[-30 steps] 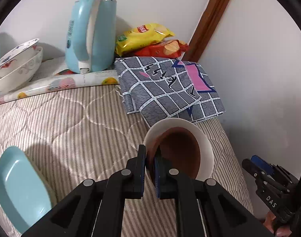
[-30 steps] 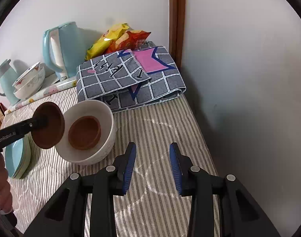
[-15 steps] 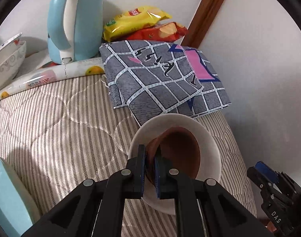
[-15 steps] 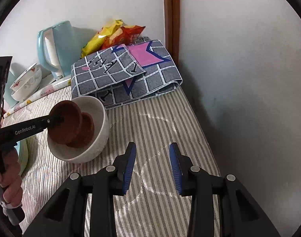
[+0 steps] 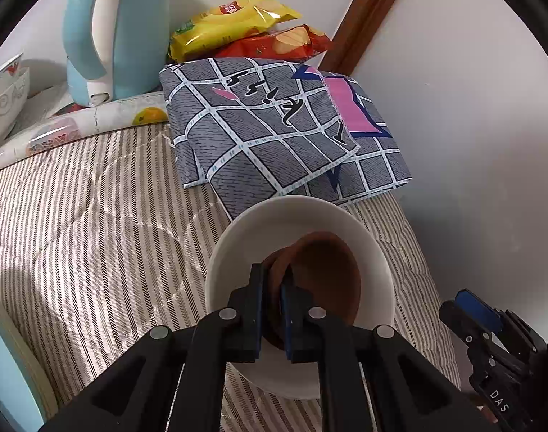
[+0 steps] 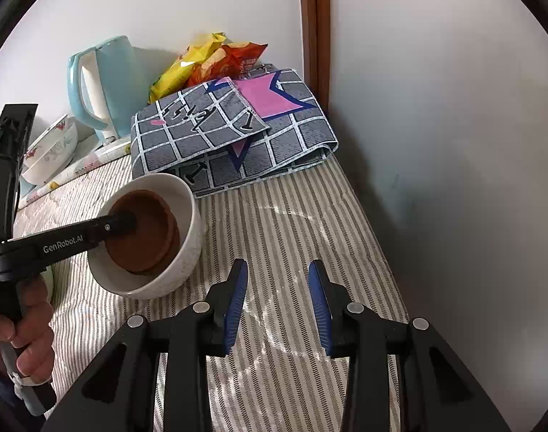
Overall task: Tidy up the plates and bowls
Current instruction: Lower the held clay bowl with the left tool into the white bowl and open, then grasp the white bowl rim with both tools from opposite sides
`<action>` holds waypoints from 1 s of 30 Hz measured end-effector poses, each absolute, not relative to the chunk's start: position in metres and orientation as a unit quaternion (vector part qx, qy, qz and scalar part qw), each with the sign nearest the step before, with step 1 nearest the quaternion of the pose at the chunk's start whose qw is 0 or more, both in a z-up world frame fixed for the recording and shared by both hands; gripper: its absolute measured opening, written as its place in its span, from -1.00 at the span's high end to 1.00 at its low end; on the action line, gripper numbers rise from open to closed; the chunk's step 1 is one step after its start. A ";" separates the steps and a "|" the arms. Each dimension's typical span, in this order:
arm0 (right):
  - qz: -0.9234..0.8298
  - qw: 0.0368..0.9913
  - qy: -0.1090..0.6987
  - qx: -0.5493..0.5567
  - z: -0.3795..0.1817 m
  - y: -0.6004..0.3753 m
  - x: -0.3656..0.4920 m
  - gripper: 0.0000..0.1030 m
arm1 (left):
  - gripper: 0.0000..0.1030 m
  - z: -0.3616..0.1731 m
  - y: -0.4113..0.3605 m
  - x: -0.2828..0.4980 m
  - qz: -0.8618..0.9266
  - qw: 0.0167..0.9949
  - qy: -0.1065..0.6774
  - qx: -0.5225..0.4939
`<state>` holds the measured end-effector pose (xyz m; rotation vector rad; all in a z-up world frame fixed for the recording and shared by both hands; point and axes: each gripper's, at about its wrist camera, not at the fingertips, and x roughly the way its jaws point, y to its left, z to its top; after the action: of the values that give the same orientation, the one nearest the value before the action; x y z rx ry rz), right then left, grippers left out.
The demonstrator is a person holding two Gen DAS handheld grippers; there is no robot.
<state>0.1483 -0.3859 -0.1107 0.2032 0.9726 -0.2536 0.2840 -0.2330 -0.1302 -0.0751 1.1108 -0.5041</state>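
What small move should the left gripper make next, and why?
Probably open the left gripper and let go. It is shut on the rim of the brown bowl, which already sits nested on another brown bowl inside the white bowl, so the placing looks finished. The right gripper hangs open, apart.

Now lowered into the white bowl [image 6: 187, 216] and onto the brown dish already there: the brown saucer [image 6: 144, 230], rim pinched by the left gripper [image 5: 272, 288] (previously held beside the bowl).

A striped quilted bed [image 6: 291, 223] carries a white bowl [image 6: 187, 252], folded checked cloth [image 6: 274, 144] and kettle [image 6: 104, 82].
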 end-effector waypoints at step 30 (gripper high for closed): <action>-0.070 0.875 0.474 0.072 -0.108 -0.336 0.196 0.38 | 0.52 -0.108 -0.194 0.272 -0.218 0.836 0.503 -0.001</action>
<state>0.1964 -0.3365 -0.1083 0.1504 0.9894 -0.1461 0.2719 -0.1937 -0.1083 -0.0022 1.0652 -0.4617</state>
